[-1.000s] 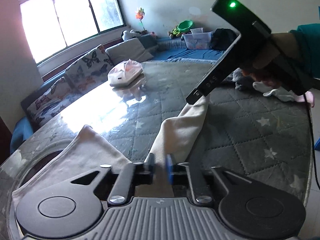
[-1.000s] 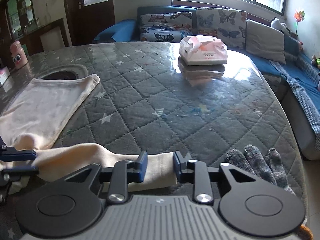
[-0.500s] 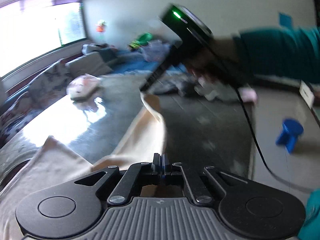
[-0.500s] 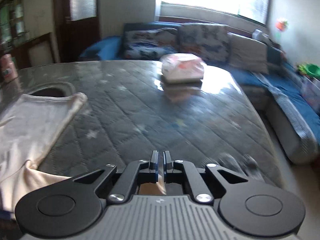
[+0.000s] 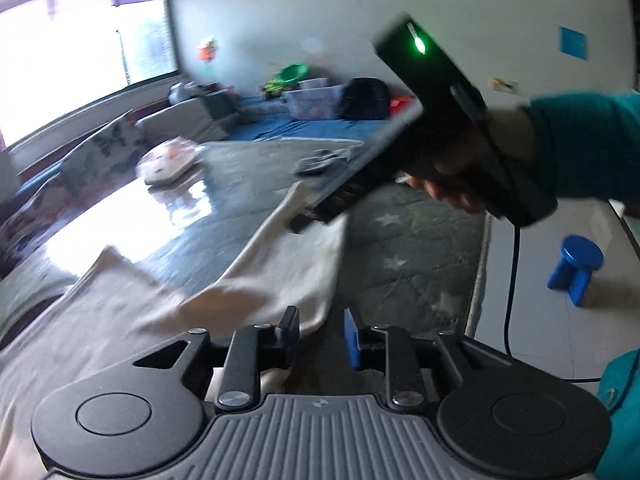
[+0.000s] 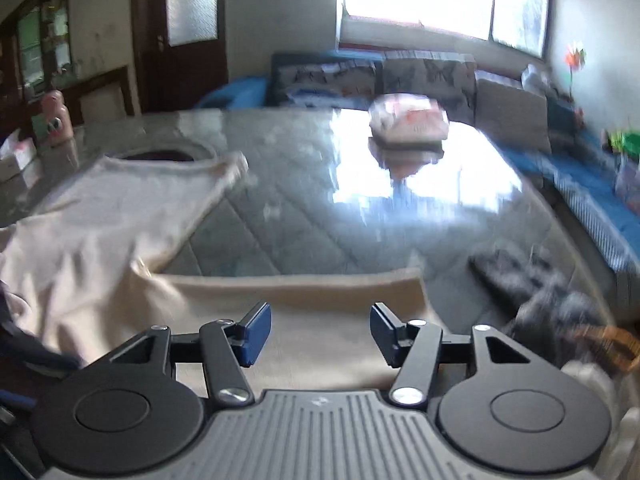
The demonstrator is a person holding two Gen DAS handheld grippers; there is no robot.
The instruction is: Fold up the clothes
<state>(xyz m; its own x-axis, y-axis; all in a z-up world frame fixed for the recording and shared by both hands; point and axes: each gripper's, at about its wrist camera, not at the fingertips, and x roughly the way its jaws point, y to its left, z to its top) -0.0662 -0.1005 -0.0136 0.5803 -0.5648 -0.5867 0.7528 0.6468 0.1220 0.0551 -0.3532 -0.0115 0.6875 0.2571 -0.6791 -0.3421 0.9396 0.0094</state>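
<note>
- The cream shirt [image 6: 100, 216] is spread on the quilted table [image 6: 304, 216], mostly over the left side, neck hole at the far left, and one sleeve [image 6: 304, 300] folded across the near edge toward the right.
- Right claw [image 6: 318, 330]: jaws are opening, blue pads well apart. The sleeve lies just under and past them, with nothing pinched as far as I can see. Cloth runs the full width between the pads but isn't pressed by either.
- Left claw [image 5: 320, 330]: jaws opening too, with a smaller gap. The shirt's edge sits right by the left pad and spreads off to the left; the gap itself shows dark table, so it looks let go. It's pretty blurry, so I can't swear the left pad isn't brushing fabric.
- From the left cam you can see the other claw held by a hand [image 5: 468, 176] in a teal sleeve [image 5: 584, 144], tip hovering by the sleeve's far end.
- Other stuff: tissue pack [image 6: 408, 122] far on the table, grey glove [image 6: 532, 276] near right, blue stool [image 5: 576, 268] on the floor.
</note>
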